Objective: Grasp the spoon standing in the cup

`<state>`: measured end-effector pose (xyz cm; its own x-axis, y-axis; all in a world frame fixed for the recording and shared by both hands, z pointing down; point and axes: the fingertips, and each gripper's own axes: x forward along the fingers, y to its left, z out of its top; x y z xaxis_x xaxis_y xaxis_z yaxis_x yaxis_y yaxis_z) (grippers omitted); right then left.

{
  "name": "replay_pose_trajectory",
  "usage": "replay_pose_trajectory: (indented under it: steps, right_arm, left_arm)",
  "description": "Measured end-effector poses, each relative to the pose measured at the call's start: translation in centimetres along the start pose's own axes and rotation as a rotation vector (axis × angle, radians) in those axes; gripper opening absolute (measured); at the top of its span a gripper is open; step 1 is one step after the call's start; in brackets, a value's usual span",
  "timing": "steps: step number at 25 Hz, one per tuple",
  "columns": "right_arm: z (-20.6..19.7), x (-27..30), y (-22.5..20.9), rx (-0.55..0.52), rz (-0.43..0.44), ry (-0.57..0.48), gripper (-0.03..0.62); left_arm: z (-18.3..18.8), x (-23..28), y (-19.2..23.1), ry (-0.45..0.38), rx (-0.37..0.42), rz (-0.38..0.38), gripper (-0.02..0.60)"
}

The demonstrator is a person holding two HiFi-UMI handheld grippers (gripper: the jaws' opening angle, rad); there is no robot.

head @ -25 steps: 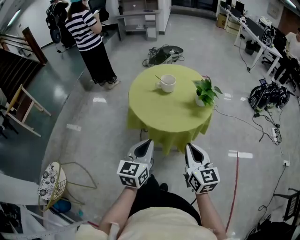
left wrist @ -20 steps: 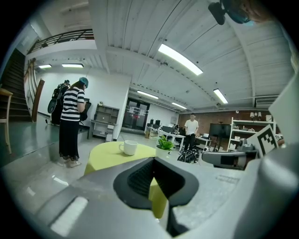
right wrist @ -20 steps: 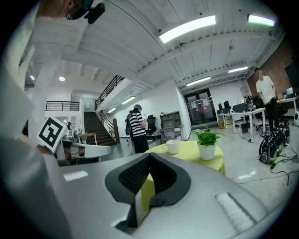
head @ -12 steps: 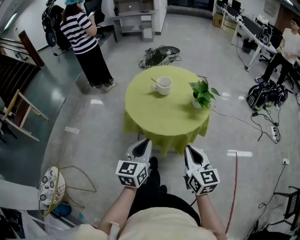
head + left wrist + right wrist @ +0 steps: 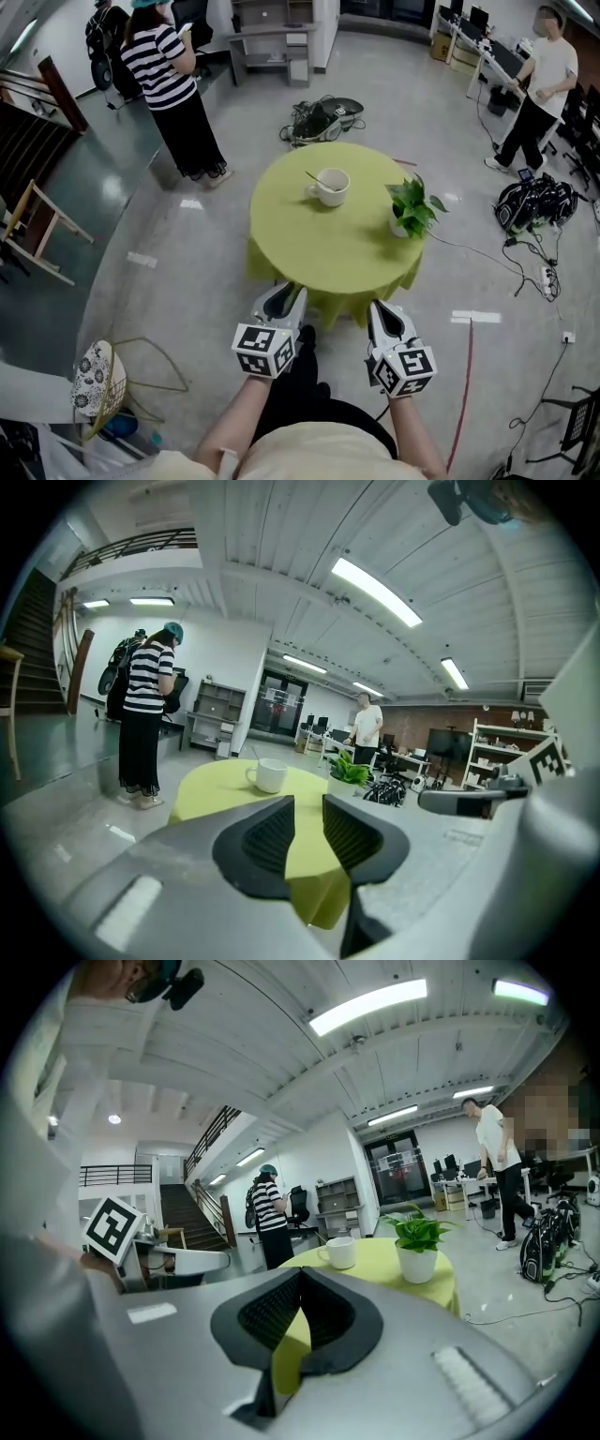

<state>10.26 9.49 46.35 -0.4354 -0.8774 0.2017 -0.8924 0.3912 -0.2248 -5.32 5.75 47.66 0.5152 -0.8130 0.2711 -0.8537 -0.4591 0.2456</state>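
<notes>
On the one round yellow-green table at twelve o'clock, one white ceramic cup holds one thin spoon, well apart from my two grippers. My left gripper is opening, empty; my right gripper is closed, empty.

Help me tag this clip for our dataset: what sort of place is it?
Most likely an open-plan office or lab workspace: desks with monitors stand along the far side, tangled cables and bags lie on the polished floor, and strip lights run across the ceiling.
</notes>
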Motion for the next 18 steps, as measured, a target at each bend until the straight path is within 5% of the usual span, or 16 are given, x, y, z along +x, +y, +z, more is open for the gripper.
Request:
replay_pose_trajectory:
  steps: [18]
  right_arm:
    - [1.0, 11.9, -2.7, 0.021, -0.004, 0.063, 0.002]
  left_arm:
    - [3.1, 9.5, 8.4, 0.046, -0.041, 0.003, 0.149]
